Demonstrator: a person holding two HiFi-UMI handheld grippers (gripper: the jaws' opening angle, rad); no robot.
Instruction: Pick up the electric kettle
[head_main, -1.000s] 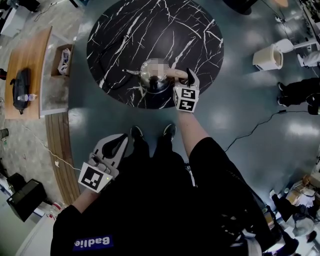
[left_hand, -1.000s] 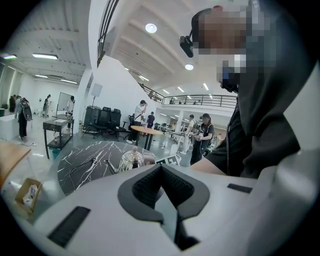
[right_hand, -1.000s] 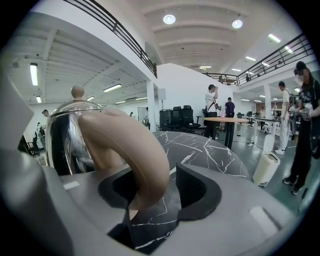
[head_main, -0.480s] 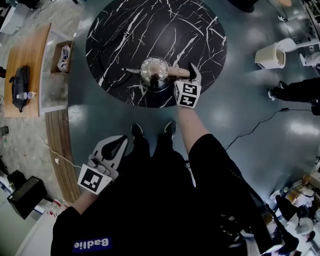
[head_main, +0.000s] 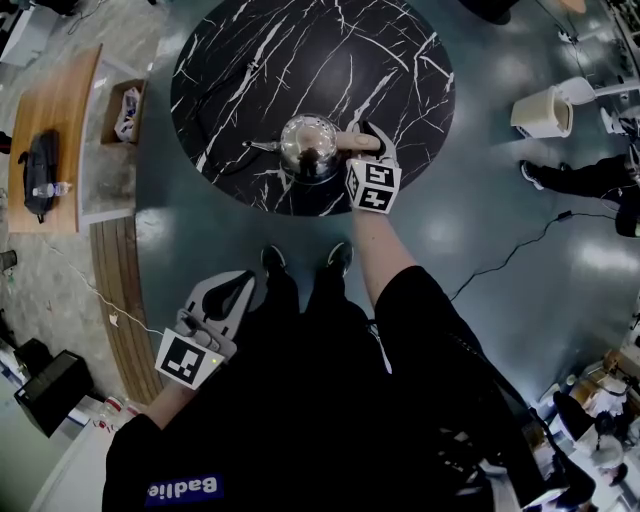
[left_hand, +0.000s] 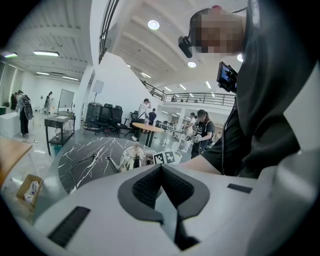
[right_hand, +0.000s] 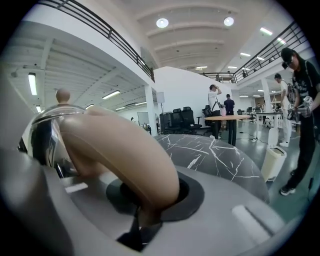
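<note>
A shiny steel electric kettle (head_main: 308, 145) with a thin spout stands near the front edge of the round black marble table (head_main: 300, 50). Its tan handle (head_main: 358, 142) points right. My right gripper (head_main: 372, 135) reaches in from the front right, and its jaws are closing on that handle. In the right gripper view the handle (right_hand: 120, 145) fills the hollow between the jaws of the right gripper (right_hand: 145, 210), beside the kettle's body (right_hand: 45, 130). My left gripper (head_main: 232, 290) hangs low by the person's left leg, shut and empty. The left gripper view shows the kettle (left_hand: 131, 159) far ahead.
A black cable (head_main: 215, 165) runs across the table left of the kettle. A white bin (head_main: 543, 110) stands on the floor to the right, with a cord (head_main: 510, 250) nearby. A wooden bench (head_main: 55, 110) with a bag (head_main: 42, 178) and a box (head_main: 127, 115) lies left.
The right gripper's jaws have drawn in around the kettle's handle. The left gripper has stayed where it was.
</note>
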